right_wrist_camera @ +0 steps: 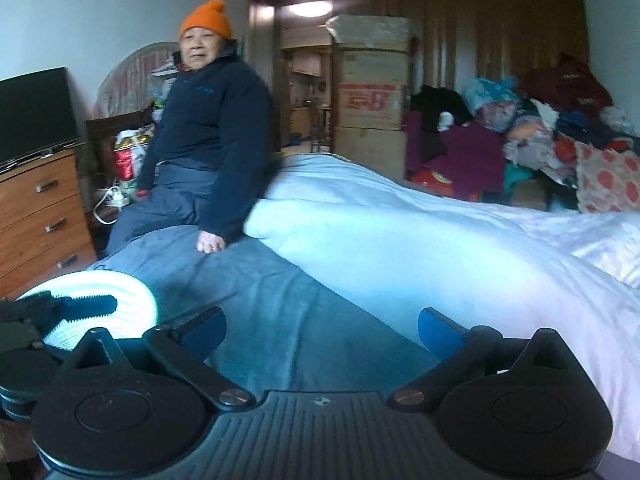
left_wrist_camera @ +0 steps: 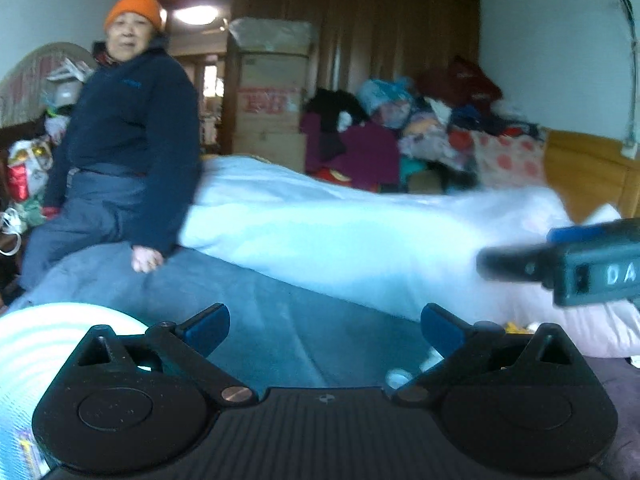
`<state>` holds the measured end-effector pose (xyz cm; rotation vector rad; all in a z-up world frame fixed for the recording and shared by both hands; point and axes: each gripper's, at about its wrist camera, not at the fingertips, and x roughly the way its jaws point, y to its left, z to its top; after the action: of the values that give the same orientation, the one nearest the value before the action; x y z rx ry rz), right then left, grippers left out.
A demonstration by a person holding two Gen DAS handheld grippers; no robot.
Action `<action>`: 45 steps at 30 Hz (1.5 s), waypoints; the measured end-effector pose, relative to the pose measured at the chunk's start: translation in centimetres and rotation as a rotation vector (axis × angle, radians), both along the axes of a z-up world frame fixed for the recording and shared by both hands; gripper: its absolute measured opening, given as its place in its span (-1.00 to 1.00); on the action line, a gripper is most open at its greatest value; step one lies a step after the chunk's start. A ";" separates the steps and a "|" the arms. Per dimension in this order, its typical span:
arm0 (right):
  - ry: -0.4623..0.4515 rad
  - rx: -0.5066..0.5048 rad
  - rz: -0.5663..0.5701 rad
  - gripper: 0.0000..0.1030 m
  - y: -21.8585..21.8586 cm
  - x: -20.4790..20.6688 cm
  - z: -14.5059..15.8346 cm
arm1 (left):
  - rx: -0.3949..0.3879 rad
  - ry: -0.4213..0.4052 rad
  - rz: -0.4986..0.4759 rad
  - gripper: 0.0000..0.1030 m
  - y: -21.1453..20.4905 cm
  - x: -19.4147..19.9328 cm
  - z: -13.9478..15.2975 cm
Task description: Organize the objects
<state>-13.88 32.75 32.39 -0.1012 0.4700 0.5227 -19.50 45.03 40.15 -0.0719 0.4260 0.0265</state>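
Note:
My left gripper [left_wrist_camera: 324,328] is open over the blue blanket [left_wrist_camera: 280,320] on the bed, with nothing between its blue-tipped fingers. A white ribbed round object [left_wrist_camera: 36,348] lies at its lower left, partly hidden by the gripper body. My right gripper [right_wrist_camera: 320,332] is also open and empty over the same blanket [right_wrist_camera: 272,304]. In the right wrist view the white round object [right_wrist_camera: 120,292] sits at the left, and a black finger of the left gripper [right_wrist_camera: 92,305] reaches across it. In the left wrist view, the right gripper's body [left_wrist_camera: 592,272] juts in from the right edge.
A person in an orange hat [left_wrist_camera: 120,140] sits on the bed's far left edge, one hand [left_wrist_camera: 146,258] on the blanket. A white duvet [left_wrist_camera: 340,232] covers the bed's middle. Piled clothes [left_wrist_camera: 420,132], stacked cardboard boxes [left_wrist_camera: 272,92] and a wooden dresser [right_wrist_camera: 36,216] stand around.

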 end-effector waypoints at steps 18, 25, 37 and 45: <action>0.380 -0.172 -0.273 1.00 -15.2 -5.3 -27.4 | 0.067 0.425 0.065 1.00 -5.4 1.2 -22.1; 0.423 -0.143 -0.411 1.00 -14.2 -4.8 -27.7 | 0.068 0.539 0.124 1.00 -6.2 3.4 -20.8; 0.439 -0.119 -0.434 1.00 -13.8 -4.5 -28.3 | 0.049 0.553 0.157 1.00 -6.2 3.6 -21.0; 0.439 -0.122 -0.425 1.00 -13.2 -5.4 -28.5 | 0.046 0.545 0.166 1.00 -6.3 3.8 -21.0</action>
<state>-19.24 19.59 3.87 0.0003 0.9273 0.0919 -15.70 38.75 19.18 -0.0540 0.9626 0.2227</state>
